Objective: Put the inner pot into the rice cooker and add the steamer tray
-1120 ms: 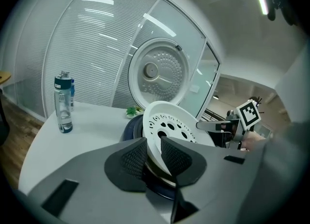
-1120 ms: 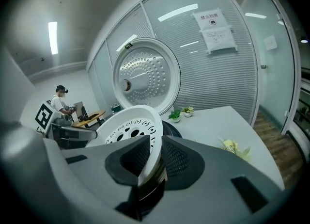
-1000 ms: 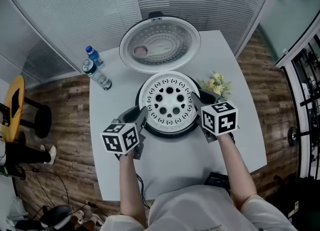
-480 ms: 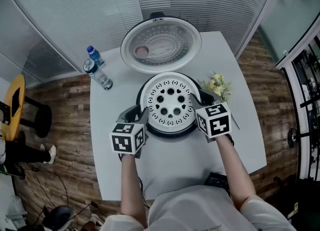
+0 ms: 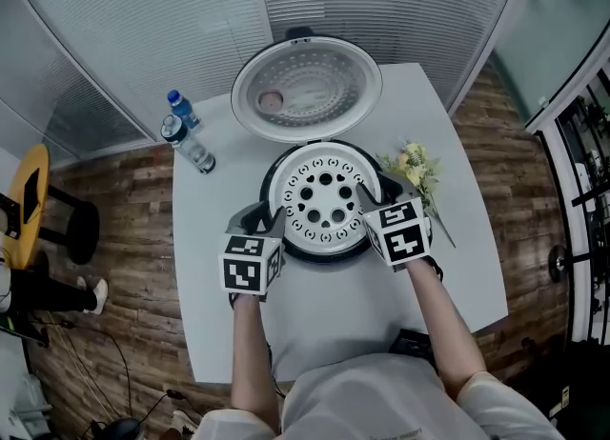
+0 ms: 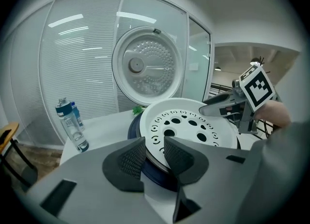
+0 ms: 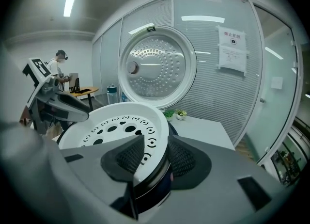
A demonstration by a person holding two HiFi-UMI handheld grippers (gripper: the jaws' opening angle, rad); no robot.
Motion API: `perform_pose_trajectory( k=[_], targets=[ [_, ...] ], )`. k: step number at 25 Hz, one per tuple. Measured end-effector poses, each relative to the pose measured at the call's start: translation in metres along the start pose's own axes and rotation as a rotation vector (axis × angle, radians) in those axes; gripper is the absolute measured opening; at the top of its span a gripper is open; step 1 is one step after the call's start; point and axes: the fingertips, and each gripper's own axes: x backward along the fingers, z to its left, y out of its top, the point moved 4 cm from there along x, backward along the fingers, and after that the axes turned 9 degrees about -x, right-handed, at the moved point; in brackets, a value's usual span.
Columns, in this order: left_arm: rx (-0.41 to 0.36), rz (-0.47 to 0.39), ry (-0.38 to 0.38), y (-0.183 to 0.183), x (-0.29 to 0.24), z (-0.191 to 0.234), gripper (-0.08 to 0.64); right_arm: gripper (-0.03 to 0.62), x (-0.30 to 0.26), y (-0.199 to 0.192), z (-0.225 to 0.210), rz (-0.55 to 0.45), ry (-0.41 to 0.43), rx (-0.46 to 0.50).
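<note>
Jaws of the left gripper (image 6: 154, 152) and the right gripper (image 7: 156, 157) are opening, each with the rim of the white steamer tray (image 5: 324, 202) between its pads. The tray is seated in the rice cooker (image 5: 322, 256) at frame centre, below the raised lid (image 5: 307, 86).

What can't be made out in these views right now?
Inside of the rice cooker: every view, the steamer tray covers it.
Wall notice: right gripper view, print too small to read.
Dark object at the table near edge: head view, partly behind the person.
</note>
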Motion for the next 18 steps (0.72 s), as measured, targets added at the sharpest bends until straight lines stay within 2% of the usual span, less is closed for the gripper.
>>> perform_pose_trajectory(
  k=[6,10,18],
  targets=[
    [-0.048,0.017,0.02,-0.001,-0.001,-0.001,0.124,0.178,-0.002,0.0,0.01,0.012,-0.004,0.041],
    [-0.083,0.035,0.027,-0.002,-0.001,-0.003,0.136,0.23,-0.002,0.0,0.015,0.022,-0.008,0.083],
    [-0.191,0.09,0.068,-0.005,-0.003,-0.008,0.149,0.258,0.0,-0.001,0.019,0.02,-0.044,0.147]
  ],
)
